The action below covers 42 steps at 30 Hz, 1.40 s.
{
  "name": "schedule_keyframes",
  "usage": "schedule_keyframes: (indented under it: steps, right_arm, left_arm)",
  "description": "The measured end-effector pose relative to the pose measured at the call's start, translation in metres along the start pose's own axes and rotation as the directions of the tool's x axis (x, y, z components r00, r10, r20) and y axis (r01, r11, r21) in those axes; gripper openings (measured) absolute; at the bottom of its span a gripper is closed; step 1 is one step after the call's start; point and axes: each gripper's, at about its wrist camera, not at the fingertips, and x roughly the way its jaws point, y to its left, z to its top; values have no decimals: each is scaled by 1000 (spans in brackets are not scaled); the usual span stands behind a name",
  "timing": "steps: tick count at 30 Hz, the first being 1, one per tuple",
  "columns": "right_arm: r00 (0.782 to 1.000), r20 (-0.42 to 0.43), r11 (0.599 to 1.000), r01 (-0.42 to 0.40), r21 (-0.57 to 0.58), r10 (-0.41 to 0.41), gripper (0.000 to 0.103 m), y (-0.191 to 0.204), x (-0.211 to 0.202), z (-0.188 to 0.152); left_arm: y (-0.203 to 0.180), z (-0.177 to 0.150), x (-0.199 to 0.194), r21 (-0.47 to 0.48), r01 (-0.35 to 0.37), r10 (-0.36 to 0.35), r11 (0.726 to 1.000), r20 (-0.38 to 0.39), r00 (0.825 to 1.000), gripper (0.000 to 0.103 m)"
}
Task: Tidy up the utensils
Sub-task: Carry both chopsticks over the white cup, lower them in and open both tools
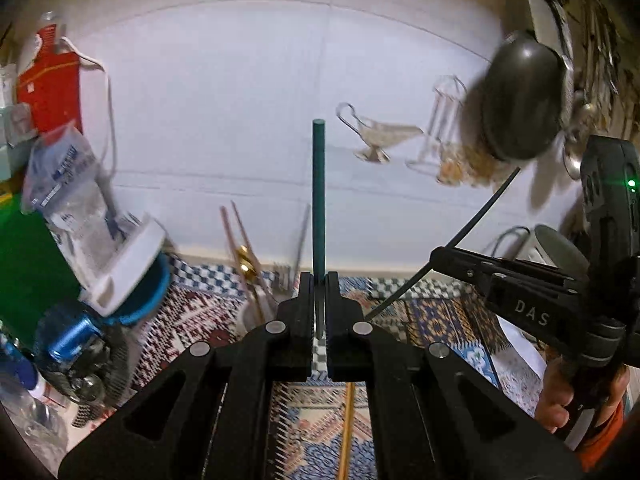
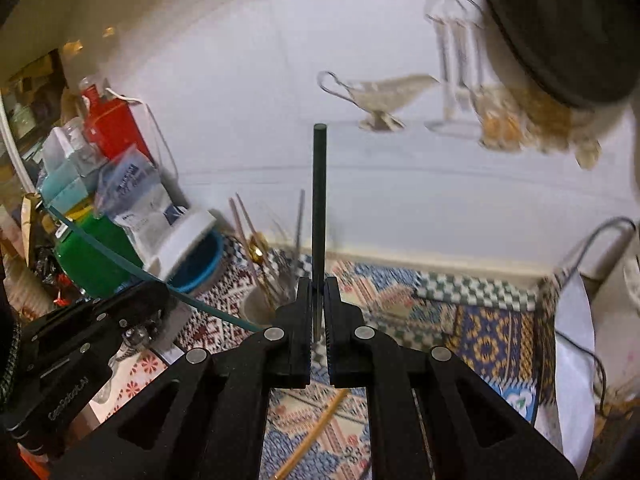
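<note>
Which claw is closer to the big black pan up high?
Right. The right claw, gripping a dark stick, is just below and left of the black pan. The left claw, gripping a green stick, is farther left of it.

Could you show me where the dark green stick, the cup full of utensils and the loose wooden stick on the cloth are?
dark green stick (image 1: 319, 200), left wrist view, middle of its shaft.
cup of utensils (image 2: 258, 306), right wrist view, its pale wall.
wooden stick (image 1: 347, 432), left wrist view, mid-length.
</note>
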Motion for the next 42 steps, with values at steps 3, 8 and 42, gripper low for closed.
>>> schedule_keyframes:
  steps: [3, 8, 42]
  right_arm:
    - [1000, 13, 999, -19, -26, 19, 5, 10, 6, 13]
    - [999, 14, 997, -51, -53, 51, 5, 21, 19, 29]
    - [955, -293, 990, -87, -112, 51, 8, 30, 132, -7]
  left_arm:
    - [11, 13, -2, -13, -24, 24, 1000, 21, 999, 3]
    - [28, 32, 1, -35, -65, 66, 997, 39, 997, 3]
    - [55, -14, 109, -57, -128, 108, 990, -276, 955, 3]
